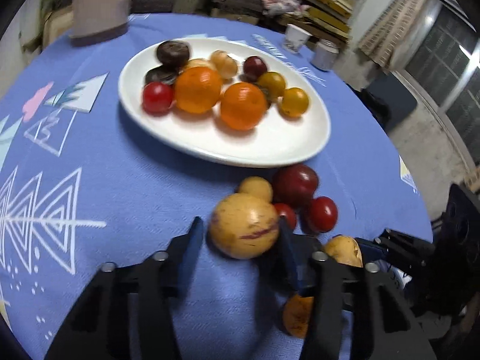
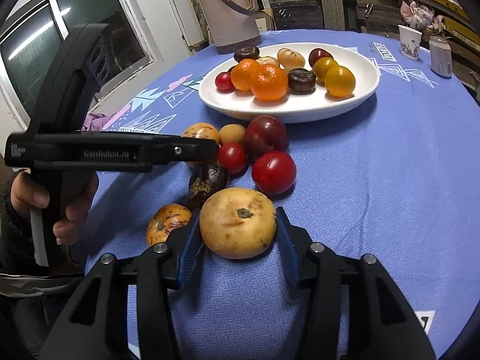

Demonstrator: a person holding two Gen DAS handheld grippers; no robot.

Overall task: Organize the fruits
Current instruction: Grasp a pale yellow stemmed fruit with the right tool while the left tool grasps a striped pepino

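Note:
A white oval plate (image 1: 270,147) (image 2: 363,69) holds several fruits, among them two oranges (image 1: 198,90) (image 2: 268,82). Loose fruits lie on the blue cloth in front of it. My left gripper (image 1: 240,228) has a yellow striped fruit (image 1: 243,226) between its blue pads; a small gap shows at the left pad. My right gripper (image 2: 238,225) is shut on a pale yellow fruit (image 2: 238,222). A dark red plum (image 2: 265,136) (image 1: 295,184) and red tomatoes (image 2: 273,172) (image 1: 321,213) lie beyond. The left gripper's body (image 2: 120,153) crosses the right wrist view.
A beige thermos jug (image 2: 228,9) stands at the table's far side. A paper cup (image 2: 409,42) and a can (image 2: 440,57) stand far right. A small striped fruit (image 2: 168,223) and a dark fruit (image 2: 207,183) lie left of my right gripper. The round table edge (image 2: 456,240) is near.

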